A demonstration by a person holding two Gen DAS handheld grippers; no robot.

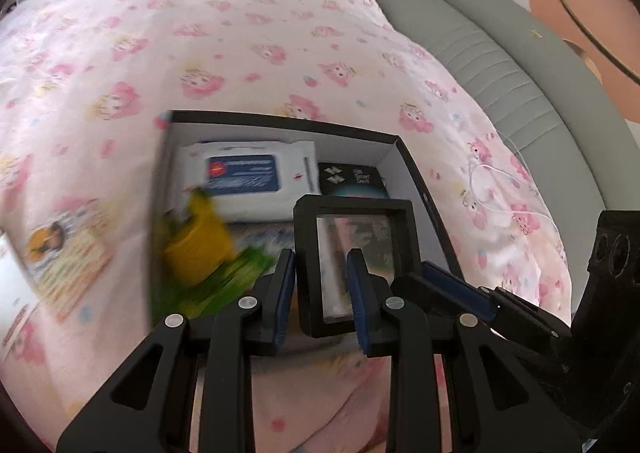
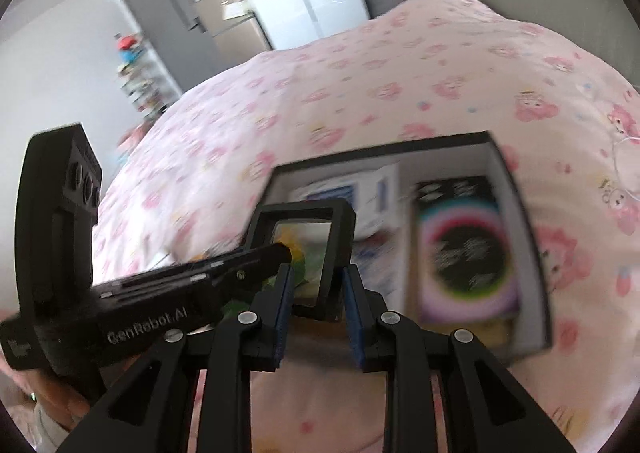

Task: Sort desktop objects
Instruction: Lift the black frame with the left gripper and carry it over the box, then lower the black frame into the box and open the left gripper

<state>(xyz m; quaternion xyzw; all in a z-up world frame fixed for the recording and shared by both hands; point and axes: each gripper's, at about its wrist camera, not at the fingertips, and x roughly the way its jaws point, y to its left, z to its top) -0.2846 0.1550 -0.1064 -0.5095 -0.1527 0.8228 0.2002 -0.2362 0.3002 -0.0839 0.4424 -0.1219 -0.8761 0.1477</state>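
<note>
A black square frame with a clear window hangs over an open black-rimmed box on pink bedding. My left gripper is shut on the frame's lower left part. In the right wrist view my right gripper is shut on the same frame at its lower edge, and the left gripper comes in from the left. Inside the box lie a white and blue wipes pack, a black packet with a rainbow ring and a blurred yellow and green item.
The pink patterned bedding spreads all around the box. A grey padded edge runs along the right, with a person's arm beyond it. A white cable lies right of the box. An illustrated card lies left of it.
</note>
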